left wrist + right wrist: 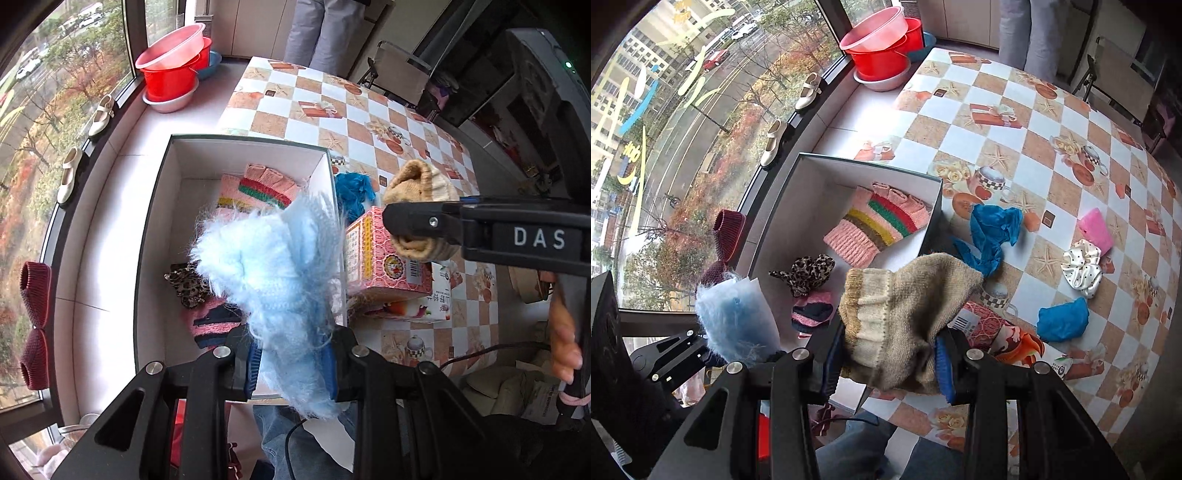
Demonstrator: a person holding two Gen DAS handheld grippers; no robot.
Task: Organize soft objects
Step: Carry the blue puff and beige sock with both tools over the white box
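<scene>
My left gripper [291, 363] is shut on a fluffy light-blue sock [273, 266] and holds it above the near edge of a white open box [177, 162]. The blue sock also shows in the right wrist view [738, 317]. My right gripper [886, 365] is shut on a beige knitted sock [901, 314], held over the box's near right corner; it also shows in the left wrist view [413, 184]. In the box [812, 177] lie a pink striped knit piece [879, 225], a leopard scrunchie [805, 273] and a pink-and-navy sock [812, 314].
On the checkered table [1034, 122] lie blue cloths [990, 232] [1062, 319], a white dotted scrunchie [1084, 271], a pink item [1095, 229] and printed cartons [388, 258]. Red and pink basins [882, 48], shoes [809, 92] and dark-red slippers [35, 317] sit on the window ledge.
</scene>
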